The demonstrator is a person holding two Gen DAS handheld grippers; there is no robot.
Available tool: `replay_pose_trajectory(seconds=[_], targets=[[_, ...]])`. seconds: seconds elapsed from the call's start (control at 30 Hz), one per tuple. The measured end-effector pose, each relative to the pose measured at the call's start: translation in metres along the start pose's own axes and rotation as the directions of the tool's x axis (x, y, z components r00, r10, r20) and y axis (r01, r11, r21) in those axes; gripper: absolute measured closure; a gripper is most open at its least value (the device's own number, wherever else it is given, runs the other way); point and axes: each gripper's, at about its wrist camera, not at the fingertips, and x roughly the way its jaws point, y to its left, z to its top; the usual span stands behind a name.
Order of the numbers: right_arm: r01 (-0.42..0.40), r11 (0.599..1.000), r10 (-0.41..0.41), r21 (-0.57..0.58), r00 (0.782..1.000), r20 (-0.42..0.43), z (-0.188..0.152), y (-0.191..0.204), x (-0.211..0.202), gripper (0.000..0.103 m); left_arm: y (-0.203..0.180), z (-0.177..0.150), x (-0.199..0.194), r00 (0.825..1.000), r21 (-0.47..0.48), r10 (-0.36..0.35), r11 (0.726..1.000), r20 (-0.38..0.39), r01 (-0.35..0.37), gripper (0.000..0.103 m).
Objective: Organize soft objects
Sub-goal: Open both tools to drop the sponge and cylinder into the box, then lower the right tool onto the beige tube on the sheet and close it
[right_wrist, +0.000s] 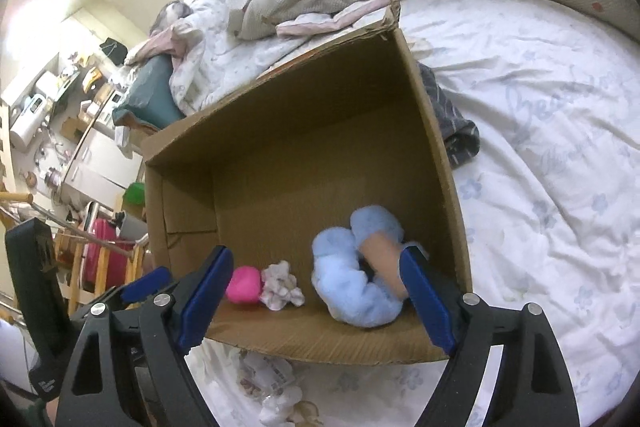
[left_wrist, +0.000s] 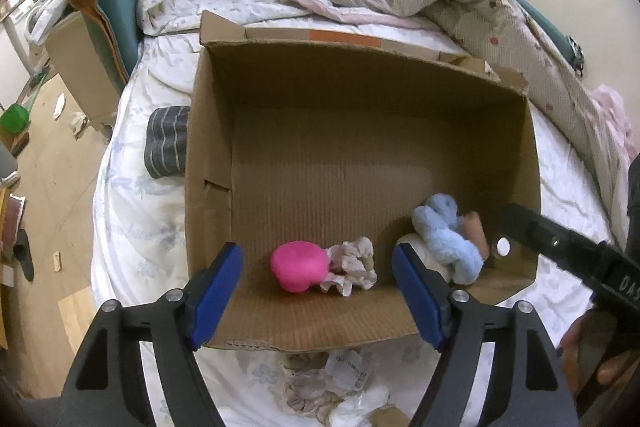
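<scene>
While both grippers hang over the near edge of the cardboard box point(left_wrist: 208, 131), treat this as the release and clear-out step: your left gripper point(left_wrist: 318, 291) stands wide apart with nothing between its blue pads, and your right gripper point(right_wrist: 316, 301) is spread wide too, gripping nothing. The pink ball point(left_wrist: 294, 267) and the frilly white cloth point(left_wrist: 354, 265) lie touching each other on the box floor near the front wall, and the blue plush toy point(right_wrist: 360, 267) rests in the near right corner, curled around a peach-coloured piece point(right_wrist: 384, 259) whose nature I cannot tell. Lift each tool straight up and back so that no pad drags the plush or catches the cardboard rim. More soft bits sit on the bed sheet point(right_wrist: 540, 147) just in front of the box, a crumpled white bundle point(left_wrist: 344, 375) among them, and a grey striped cloth point(left_wrist: 166, 143) lies against the box's outer wall. Take the near bundle next, pinching it at its thickest fold rather than a loose edge.
</scene>
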Motion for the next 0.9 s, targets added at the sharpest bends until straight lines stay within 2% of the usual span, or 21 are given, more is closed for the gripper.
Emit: replay_pose_trajectory(seconds=[0.37, 0.73, 0.9], targets=[[0.006, 0.999, -0.006, -0.036, 1.0, -0.012, -0.001, 0.012, 0.005, 0.013, 0.005, 0.004, -0.013, 0.998, -0.004, 0.025, 1.0, 0.057, -0.025, 0.028], [-0.005, 0.999, 0.005, -0.046, 1.0, -0.01, -0.01, 0.015, -0.008, 0.013, 0.01, -0.008, -0.033, 0.996, -0.025, 0.049, 0.999, 0.077, -0.047, 0.028], [0.003, 0.999, -0.004, -0.053, 1.0, -0.019, -0.02, 0.018, -0.015, 0.013, 0.008, -0.018, -0.045, 0.995, -0.003, 0.066, 0.998, 0.069, -0.066, 0.026]])
